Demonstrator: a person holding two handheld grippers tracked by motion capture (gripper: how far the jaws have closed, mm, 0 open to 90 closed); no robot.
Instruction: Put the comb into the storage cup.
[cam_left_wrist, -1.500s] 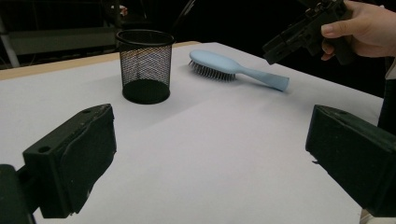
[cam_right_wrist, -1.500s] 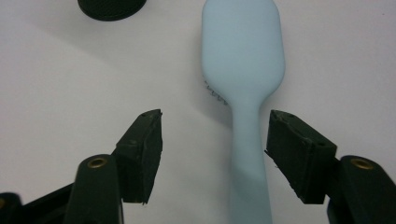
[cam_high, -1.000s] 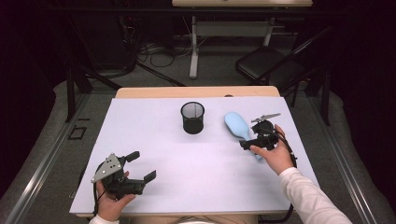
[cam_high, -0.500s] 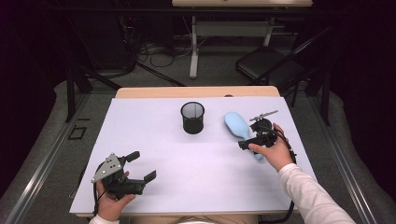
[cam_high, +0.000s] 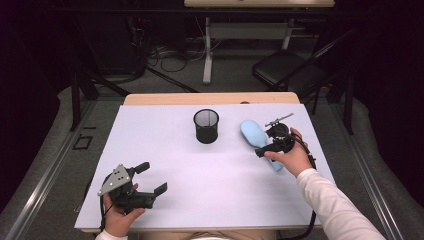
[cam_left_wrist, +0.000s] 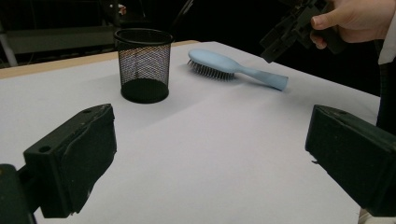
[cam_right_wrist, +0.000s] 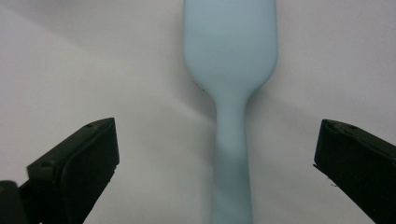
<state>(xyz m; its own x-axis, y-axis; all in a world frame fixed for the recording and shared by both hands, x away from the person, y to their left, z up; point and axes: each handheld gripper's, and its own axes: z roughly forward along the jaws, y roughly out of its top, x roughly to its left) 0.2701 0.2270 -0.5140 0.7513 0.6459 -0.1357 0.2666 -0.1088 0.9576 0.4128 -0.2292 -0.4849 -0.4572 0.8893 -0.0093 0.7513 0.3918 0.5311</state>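
Right gripper view had the right claw (cam_right_wrist: 217, 163) wide, just opened, straddling the hairbrush (cam_right_wrist: 231, 70) handle untouched; grab and cup (cam_high: 206, 126) drop-in looked pending.

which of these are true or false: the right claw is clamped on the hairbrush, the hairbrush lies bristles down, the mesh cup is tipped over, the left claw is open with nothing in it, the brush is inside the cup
1. The right claw is clamped on the hairbrush. False: its jaws stand wide open either side of the handle, not touching it.
2. The hairbrush lies bristles down. True.
3. The mesh cup is tipped over. False: it stands upright on the table.
4. The left claw is open with nothing in it. True.
5. The brush is inside the cup. False: it lies on the table beside the cup, apart from it.
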